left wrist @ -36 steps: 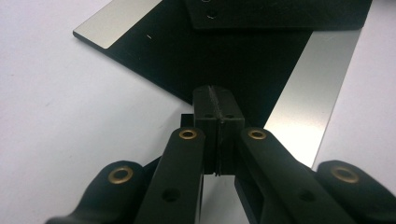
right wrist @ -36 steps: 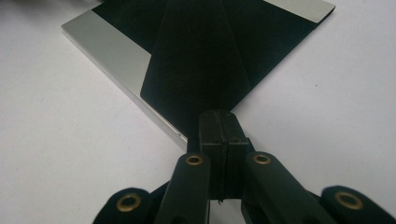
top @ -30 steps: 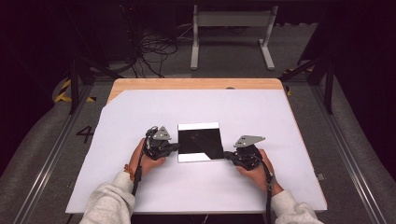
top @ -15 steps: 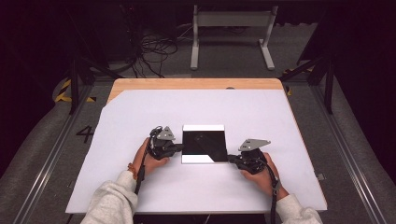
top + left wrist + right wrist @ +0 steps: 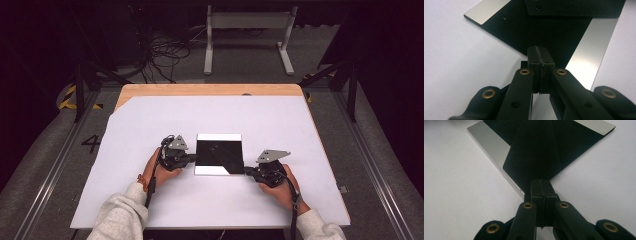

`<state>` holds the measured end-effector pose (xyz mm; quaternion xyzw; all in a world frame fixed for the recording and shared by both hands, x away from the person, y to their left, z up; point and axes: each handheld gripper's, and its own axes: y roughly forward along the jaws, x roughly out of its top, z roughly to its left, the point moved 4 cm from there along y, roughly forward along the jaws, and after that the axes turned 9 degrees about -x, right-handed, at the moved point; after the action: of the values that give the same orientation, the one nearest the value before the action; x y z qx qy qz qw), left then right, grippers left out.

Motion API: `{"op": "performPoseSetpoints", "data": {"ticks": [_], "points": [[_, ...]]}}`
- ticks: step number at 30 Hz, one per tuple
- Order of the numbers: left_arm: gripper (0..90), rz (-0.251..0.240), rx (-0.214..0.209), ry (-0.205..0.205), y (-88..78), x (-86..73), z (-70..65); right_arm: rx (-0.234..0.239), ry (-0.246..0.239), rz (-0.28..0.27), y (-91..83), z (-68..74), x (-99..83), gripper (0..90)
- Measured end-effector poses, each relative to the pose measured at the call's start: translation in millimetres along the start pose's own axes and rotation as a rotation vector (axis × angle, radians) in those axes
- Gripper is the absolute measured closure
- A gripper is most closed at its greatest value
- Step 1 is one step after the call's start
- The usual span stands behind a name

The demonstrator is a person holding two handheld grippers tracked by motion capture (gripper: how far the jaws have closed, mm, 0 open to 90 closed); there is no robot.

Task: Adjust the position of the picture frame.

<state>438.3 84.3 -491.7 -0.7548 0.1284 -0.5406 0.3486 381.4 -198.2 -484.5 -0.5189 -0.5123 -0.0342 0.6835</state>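
Flat square plate, shiny and mirror-like with pale strips at its top and bottom edges, lay at center frame on the white table cover. Left gripper touched its left edge, jaws pressed together. Right gripper met the lower right corner, jaws also pressed together; whether either pinched the plate's edge couldn't be told. Hands held both grippers.
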Motion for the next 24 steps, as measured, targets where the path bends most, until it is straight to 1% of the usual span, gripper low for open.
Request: {"op": "performPoseSetpoints", "data": {"ticks": [5,7,9,11,13,14,15,16,18,21,23,24], "points": [[89.9,0.0,0.002,0.007,0.2,0.1,-0.2,-0.009,-0.014,0.001,-0.3,0.6,0.2,90.0],[89.8,0.002,0.016,0.015,0.4,0.3,-1.4,-0.016,-0.027,0.002,-0.4,1.2,0.4,90.0],[89.8,0.006,0.024,0.024,0.5,0.4,-2.2,-0.017,-0.029,0.0,-0.4,1.1,0.2,90.0],[89.8,0.003,0.024,0.023,0.4,0.0,-2.3,-0.018,-0.031,-0.002,-0.3,1.3,0.1,90.0],[88.5,0.007,0.038,0.029,0.0,0.3,-2.9,-0.027,-0.04,0.0,-0.5,2.0,0.5,90.0],[87.2,0.004,0.034,0.032,-0.7,0.7,-3.9,-0.033,-0.046,0.002,-0.7,2.4,0.7,90.0],[86.9,-0.003,0.017,0.036,-2.0,1.4,-5.4,-0.041,-0.057,0.003,-1.1,2.4,1.1,89.0],[86.6,-0.003,0.012,0.039,-3.2,1.6,-7.3,-0.049,-0.058,-0.002,-1.8,2.0,1.6,88.7],[86.4,0.012,0.027,0.062,-5.7,1.7,-10.5,-0.051,-0.048,-0.013,-3.5,-0.3,2.4,87.7],[84.6,0.006,0.033,0.076,-11.1,0.6,-14.9,-0.056,-0.037,-0.037,-8.4,-3.8,4.5,87.2],[83.9,0.004,0.032,0.078,-14.1,-0.9,-17.0,-0.059,-0.038,-0.041,-10.0,-4.8,5.1,87.2],[83.0,0.006,0.039,0.084,-16.4,-2.3,-17.9,-0.066,-0.037,-0.044,-11.8,-5.6,5.5,87.2]]}}
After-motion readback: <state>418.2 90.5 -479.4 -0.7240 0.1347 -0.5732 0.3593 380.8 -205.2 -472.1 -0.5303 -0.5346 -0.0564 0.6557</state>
